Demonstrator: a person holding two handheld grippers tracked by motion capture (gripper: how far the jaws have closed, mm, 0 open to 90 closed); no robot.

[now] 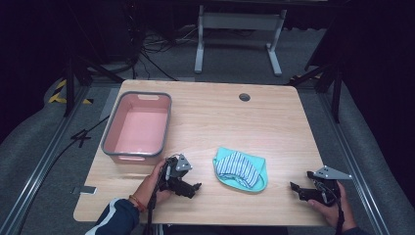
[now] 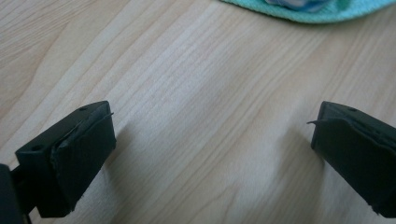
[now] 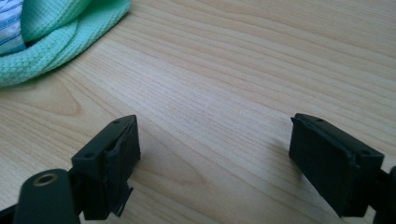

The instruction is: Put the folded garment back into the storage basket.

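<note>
Lying crumpled, waffle-knit mint cloth (image 1: 230,172)

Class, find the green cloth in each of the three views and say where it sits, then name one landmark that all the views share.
High view: green cloth lies low centre, between the two grippers.
Left gripper view: its edge runs along the top, right of centre.
Right gripper view: it fills the top left corner.
Shared landmark: the wooden table.

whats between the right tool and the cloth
Bare wood: in the high view nothing lies between the right tool and the cloth on the table.
</note>
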